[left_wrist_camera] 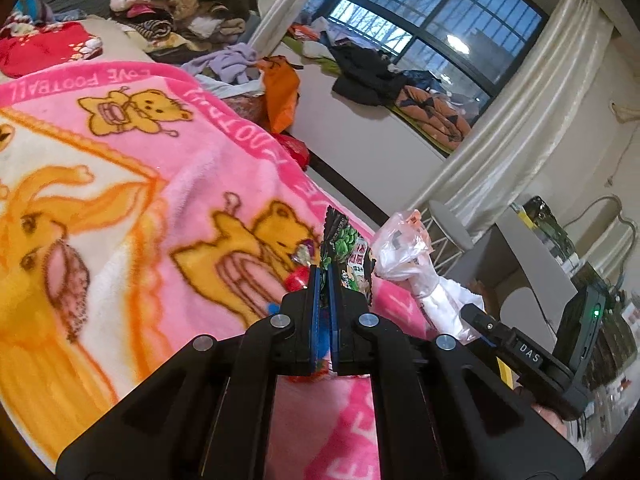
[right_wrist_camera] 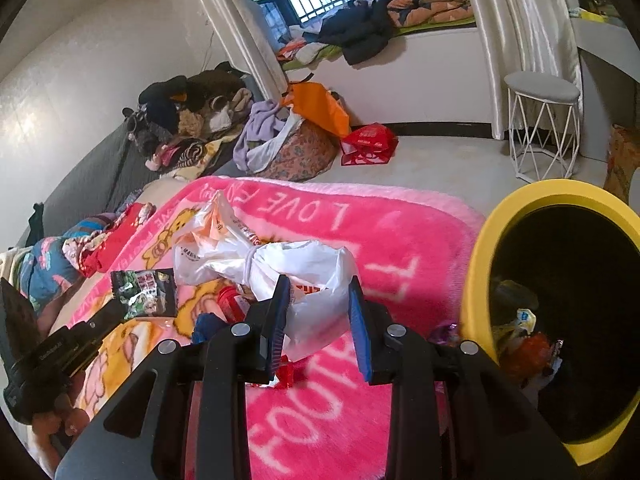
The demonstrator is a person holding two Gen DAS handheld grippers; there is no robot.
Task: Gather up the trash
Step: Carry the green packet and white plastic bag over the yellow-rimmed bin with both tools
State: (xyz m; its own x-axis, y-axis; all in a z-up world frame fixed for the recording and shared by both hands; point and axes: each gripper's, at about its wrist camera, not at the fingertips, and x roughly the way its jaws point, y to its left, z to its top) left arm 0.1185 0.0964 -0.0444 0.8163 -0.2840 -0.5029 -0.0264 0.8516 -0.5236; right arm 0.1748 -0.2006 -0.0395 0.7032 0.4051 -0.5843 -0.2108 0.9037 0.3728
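My left gripper (left_wrist_camera: pixel 325 280) is shut on the edge of a green-and-black snack wrapper (left_wrist_camera: pixel 348 256) above the pink bear blanket (left_wrist_camera: pixel 168 184); the wrapper (right_wrist_camera: pixel 146 293) also shows in the right wrist view. My right gripper (right_wrist_camera: pixel 318 286) is open, its fingers on either side of a knotted white plastic bag (right_wrist_camera: pixel 280 268) that lies on the blanket (right_wrist_camera: pixel 360 224); the bag (left_wrist_camera: pixel 404 252) shows in the left view too. Small red and blue wrappers (right_wrist_camera: pixel 230 300) lie beside the bag. A yellow-rimmed bin (right_wrist_camera: pixel 480 264) holding trash stands at the right.
Piles of clothes (right_wrist_camera: pixel 192 108) lie at the back on the bed and the window ledge (right_wrist_camera: pixel 400 44). An orange bag (right_wrist_camera: pixel 320 106) and a red bag (right_wrist_camera: pixel 370 140) sit on the floor. A white wire stool (right_wrist_camera: pixel 540 128) stands by the curtain.
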